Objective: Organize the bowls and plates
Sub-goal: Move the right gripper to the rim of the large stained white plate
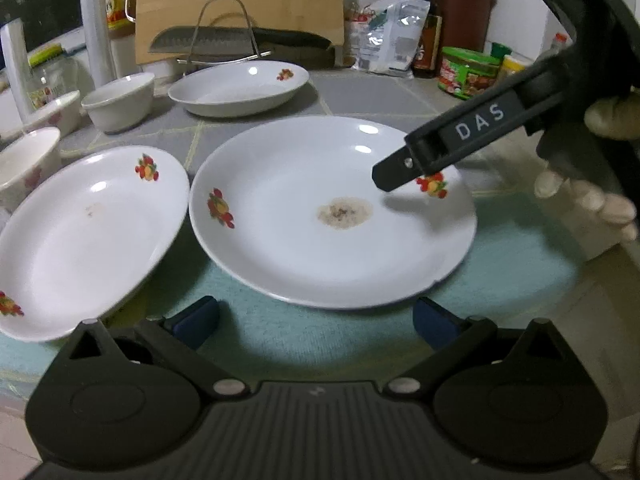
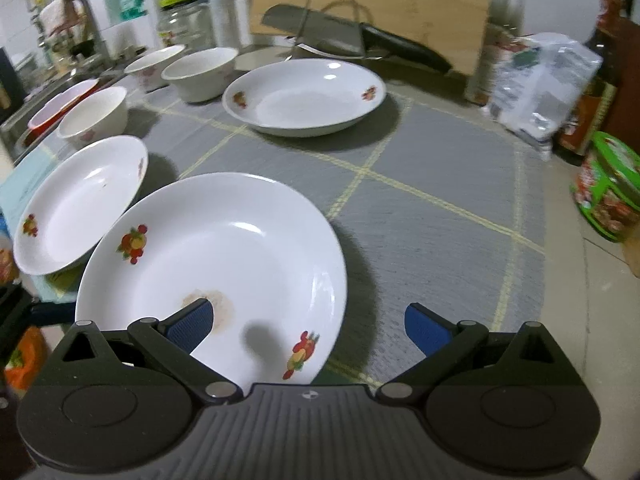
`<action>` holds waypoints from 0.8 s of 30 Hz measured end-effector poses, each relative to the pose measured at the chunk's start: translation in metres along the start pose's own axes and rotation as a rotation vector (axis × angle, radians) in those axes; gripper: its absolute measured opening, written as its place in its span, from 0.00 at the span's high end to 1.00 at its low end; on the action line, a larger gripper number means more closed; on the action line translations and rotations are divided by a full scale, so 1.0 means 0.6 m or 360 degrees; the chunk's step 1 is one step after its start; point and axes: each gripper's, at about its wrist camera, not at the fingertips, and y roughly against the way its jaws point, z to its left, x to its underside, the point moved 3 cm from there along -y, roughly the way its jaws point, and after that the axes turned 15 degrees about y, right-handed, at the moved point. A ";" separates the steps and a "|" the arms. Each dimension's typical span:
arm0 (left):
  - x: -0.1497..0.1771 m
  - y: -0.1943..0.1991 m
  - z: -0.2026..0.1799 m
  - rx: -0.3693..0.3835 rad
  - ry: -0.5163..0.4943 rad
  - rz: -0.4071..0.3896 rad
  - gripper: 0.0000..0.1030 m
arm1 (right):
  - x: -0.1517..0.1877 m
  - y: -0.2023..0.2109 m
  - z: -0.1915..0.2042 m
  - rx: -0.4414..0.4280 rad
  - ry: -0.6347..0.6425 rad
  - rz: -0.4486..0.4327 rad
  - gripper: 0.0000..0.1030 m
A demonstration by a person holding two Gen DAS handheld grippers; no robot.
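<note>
Three white fruit-print plates lie on the counter. The nearest plate has a brown stain in its middle. A second plate lies to its left and a third farther back. White bowls stand at the back left. My left gripper is open, just short of the stained plate's near rim. My right gripper is open, straddling that plate's right rim, with one finger over the plate. It also shows in the left wrist view.
A wire rack with a knife stands before a wooden cutting board at the back. Sauce bottles, a plastic bag and a green tub line the right side. A sink with a faucet is at far left.
</note>
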 end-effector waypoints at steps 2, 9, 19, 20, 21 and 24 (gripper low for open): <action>-0.001 -0.005 -0.005 -0.0004 0.0004 -0.0020 0.01 | -0.003 -0.009 0.000 -0.0031 0.0046 0.0005 0.00; -0.004 -0.011 -0.010 -0.0018 0.0019 -0.0037 0.00 | -0.012 -0.040 -0.003 -0.0113 0.0138 0.0041 0.00; 0.007 -0.008 -0.009 -0.0005 0.0021 -0.0100 0.00 | -0.011 -0.053 -0.006 -0.0162 0.0217 0.0043 0.00; 0.009 -0.007 -0.008 0.0000 0.0021 -0.0116 0.00 | -0.009 -0.052 -0.006 -0.0166 0.0227 0.0031 0.00; 0.010 -0.006 -0.008 0.0001 0.0022 -0.0127 0.00 | -0.009 -0.052 -0.007 -0.0170 0.0231 0.0024 0.00; 0.008 -0.007 -0.008 0.0006 0.0013 -0.0126 0.00 | -0.009 -0.052 -0.007 -0.0185 0.0259 0.0004 0.00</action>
